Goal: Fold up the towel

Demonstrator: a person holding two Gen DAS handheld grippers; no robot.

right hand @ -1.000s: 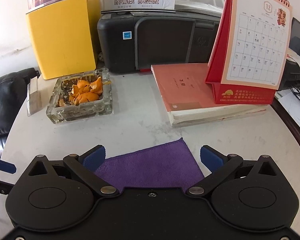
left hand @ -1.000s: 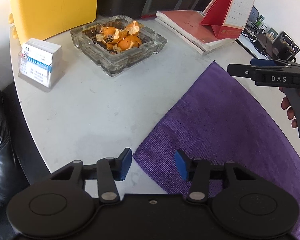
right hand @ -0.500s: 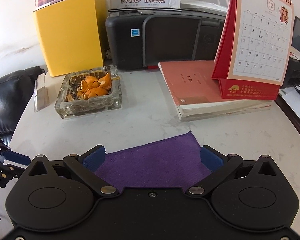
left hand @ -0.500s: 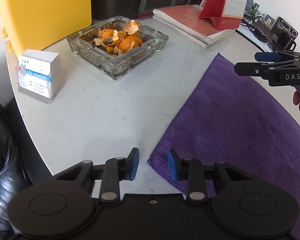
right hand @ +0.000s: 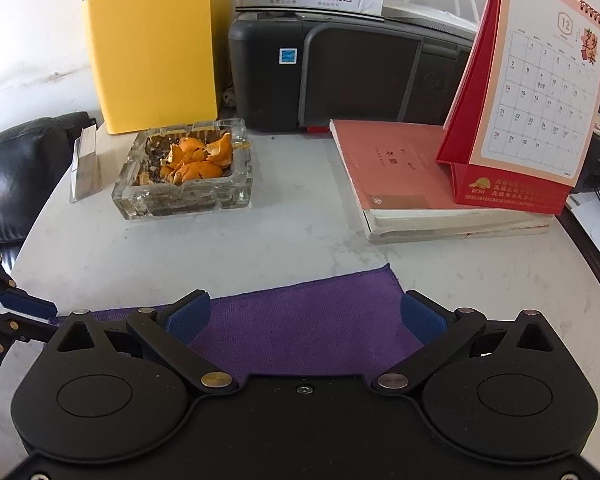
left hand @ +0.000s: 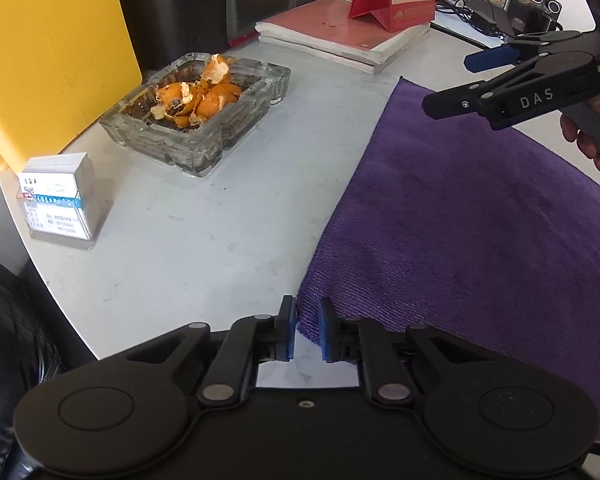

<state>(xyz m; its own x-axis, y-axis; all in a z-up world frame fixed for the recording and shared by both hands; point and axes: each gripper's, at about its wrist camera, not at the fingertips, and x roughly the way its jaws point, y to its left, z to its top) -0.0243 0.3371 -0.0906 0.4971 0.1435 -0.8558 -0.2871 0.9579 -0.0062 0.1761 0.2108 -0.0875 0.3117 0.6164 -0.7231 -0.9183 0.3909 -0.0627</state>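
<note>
Purple towel (left hand: 460,208) flat, long axis running away, left tool (left hand: 306,330) pinching near corner

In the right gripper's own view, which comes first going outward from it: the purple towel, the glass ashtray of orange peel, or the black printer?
1. Purple towel, directly beneath the right gripper.
2. Glass ashtray of orange peel, farther out, to the left.
3. Black printer, at the table's back, past the ashtray.
</note>
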